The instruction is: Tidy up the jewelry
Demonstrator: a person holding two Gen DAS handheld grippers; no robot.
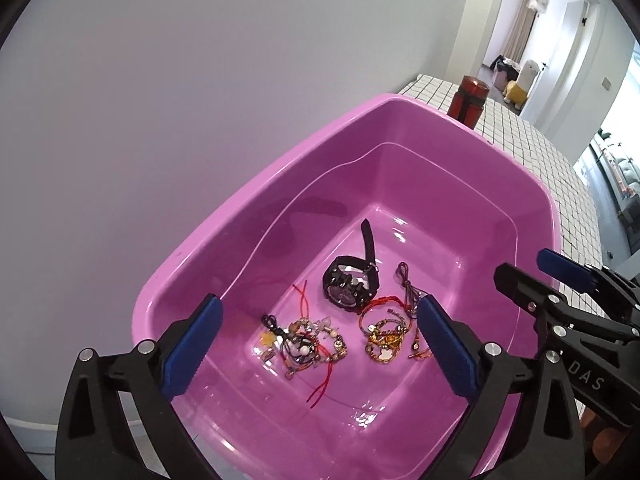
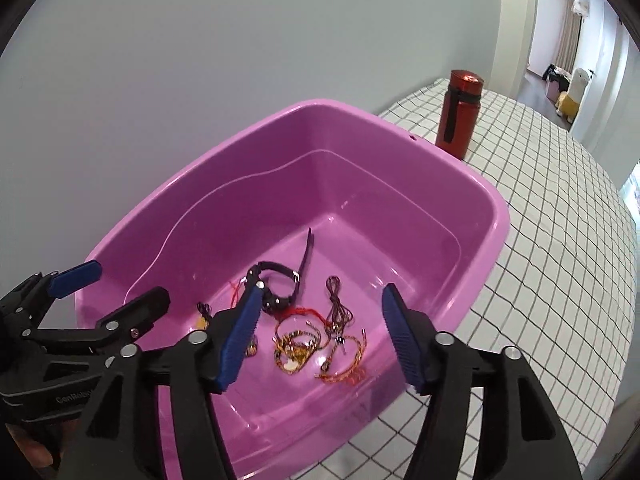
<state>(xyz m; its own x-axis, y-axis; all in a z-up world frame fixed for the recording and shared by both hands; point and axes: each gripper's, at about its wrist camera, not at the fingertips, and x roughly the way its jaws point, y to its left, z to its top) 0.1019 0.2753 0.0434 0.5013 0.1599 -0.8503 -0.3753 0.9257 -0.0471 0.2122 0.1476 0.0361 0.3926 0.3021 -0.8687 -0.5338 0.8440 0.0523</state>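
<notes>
Two handheld grippers point steeply down into a pink plastic basin (image 1: 192,248), side by side above its near end. Left gripper (image 1: 320,322): jaws wide apart, nothing between the blue pads (image 1: 192,344), which touch no item; the right gripper shows at the frame's right edge, just beside it. Right gripper (image 2: 320,316): jaws apart, somewhat narrower, pads clear of the jewelry; the left gripper appears at its left, over the basin's rim. All jewelry lies on the basin floor, below and beyond the fingertips. Between the left jaws lies a tangle of beaded bracelets (image 1: 304,344) with red and black cords; near the right-hand pad, a gold chain cluster (image 1: 384,336) ringed by a red cord bracelet (image 1: 380,304). Ahead of the left jaws rests a black wristwatch (image 1: 350,284), dial up, one strap standing upward. A dark brown cord (image 2: 338,306) and a woven orange-red bracelet (image 2: 352,364) lie between the right jaws. Beyond the basin, on a white grid-patterned cloth (image 2: 560,260), stands a red flask (image 2: 460,114), upright.
</notes>
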